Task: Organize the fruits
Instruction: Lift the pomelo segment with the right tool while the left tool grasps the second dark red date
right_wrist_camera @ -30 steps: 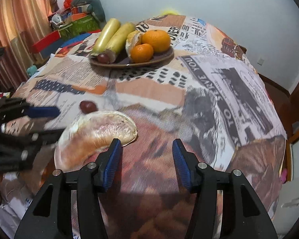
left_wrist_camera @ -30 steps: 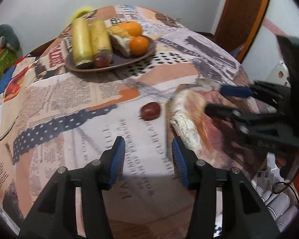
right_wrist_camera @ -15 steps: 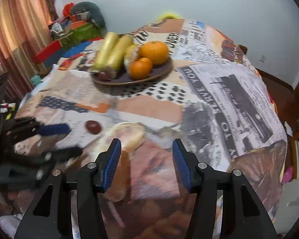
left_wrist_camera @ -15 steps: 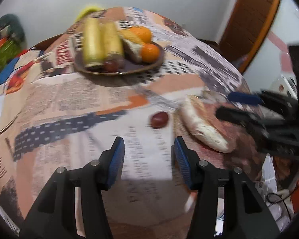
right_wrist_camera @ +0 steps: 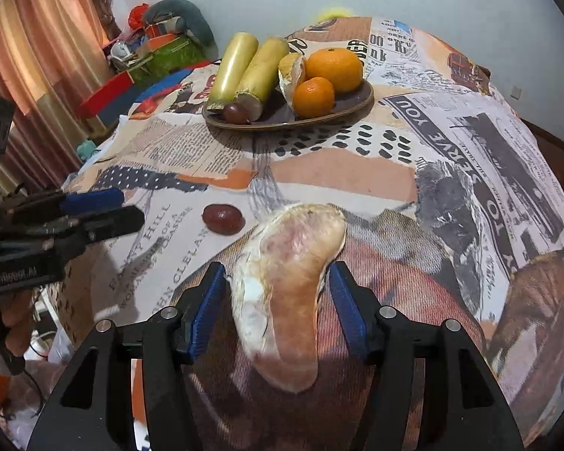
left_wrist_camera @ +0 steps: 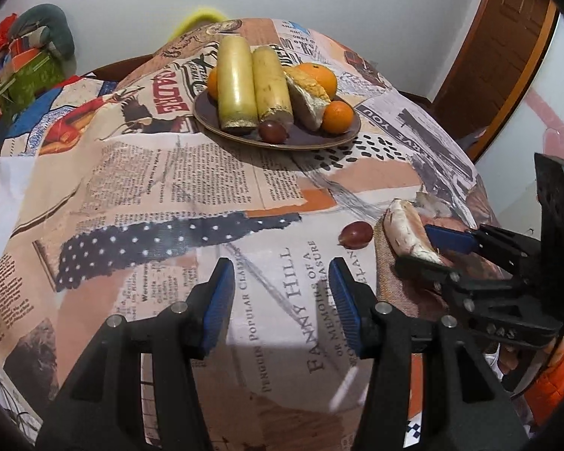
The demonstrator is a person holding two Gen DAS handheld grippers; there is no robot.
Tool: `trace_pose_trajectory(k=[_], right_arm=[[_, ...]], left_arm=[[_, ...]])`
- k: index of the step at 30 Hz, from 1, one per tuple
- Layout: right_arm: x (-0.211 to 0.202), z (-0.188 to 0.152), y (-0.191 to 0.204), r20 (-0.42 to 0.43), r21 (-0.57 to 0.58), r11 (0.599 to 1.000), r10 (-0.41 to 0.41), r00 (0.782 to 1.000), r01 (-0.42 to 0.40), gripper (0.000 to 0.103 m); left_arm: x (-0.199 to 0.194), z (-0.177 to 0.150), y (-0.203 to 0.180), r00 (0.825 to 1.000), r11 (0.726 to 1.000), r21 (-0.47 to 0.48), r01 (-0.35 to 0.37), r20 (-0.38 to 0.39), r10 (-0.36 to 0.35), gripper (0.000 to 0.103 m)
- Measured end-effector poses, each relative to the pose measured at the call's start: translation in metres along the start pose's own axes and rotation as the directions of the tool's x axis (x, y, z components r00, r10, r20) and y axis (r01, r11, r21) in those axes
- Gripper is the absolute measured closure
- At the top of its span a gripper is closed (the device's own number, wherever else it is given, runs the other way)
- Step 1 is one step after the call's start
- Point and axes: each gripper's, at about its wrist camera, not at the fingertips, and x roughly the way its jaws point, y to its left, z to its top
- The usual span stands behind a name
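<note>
A brown plate (left_wrist_camera: pixel 300 142) (right_wrist_camera: pixel 349 109) at the far side of the table holds two yellow cane pieces, a pomelo wedge, oranges and a dark red grape. A loose pomelo wedge (right_wrist_camera: pixel 289 285) (left_wrist_camera: pixel 404 231) lies on the near right of the tablecloth. My right gripper (right_wrist_camera: pixel 278 293) is open with its jaws on either side of this wedge; it also shows in the left wrist view (left_wrist_camera: pixel 432 251). A loose dark red grape (left_wrist_camera: pixel 355 233) (right_wrist_camera: pixel 222 218) lies just left of the wedge. My left gripper (left_wrist_camera: pixel 278 297) (right_wrist_camera: pixel 128 208) is open and empty, low over the cloth near the grape.
The round table is covered with a newspaper-print cloth (left_wrist_camera: pixel 169 188). Boxes and clutter (right_wrist_camera: pixel 158 52) stand beyond the table's left side by a curtain. A wooden door frame (left_wrist_camera: pixel 507 37) is at the right.
My right gripper has moved forward so its open jaws now flank the pomelo wedge. My left gripper has drawn back and shifted left, away from the grape.
</note>
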Motion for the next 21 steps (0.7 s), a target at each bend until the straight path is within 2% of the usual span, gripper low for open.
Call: trace_pose_trajectory(k=[4, 12, 21], right_arm=[[-0.002, 0.0, -0.004, 0.012, 0.007, 1.0, 0.01, 1.0, -0.01, 0.059], [-0.016, -0.007, -0.016, 0.046, 0.008, 1.0, -0.028, 0.999, 0.028, 0.061], [-0.035, -0.003, -0.043, 0.093, 0.055, 0.997, -0.068, 0.993, 0.063, 0.061]], left_arm=[[0.006, 0.001, -0.01, 1.0, 1.0, 0.021, 0.016, -0.009, -0.016, 0.051], [0.022, 0.007, -0.035, 0.998, 0.996, 0.069, 0.057, -0.032, -0.055, 0.051], [0.04, 0.018, -0.047, 0.996, 0.994, 0.079, 0.078, -0.046, -0.075, 0.063]])
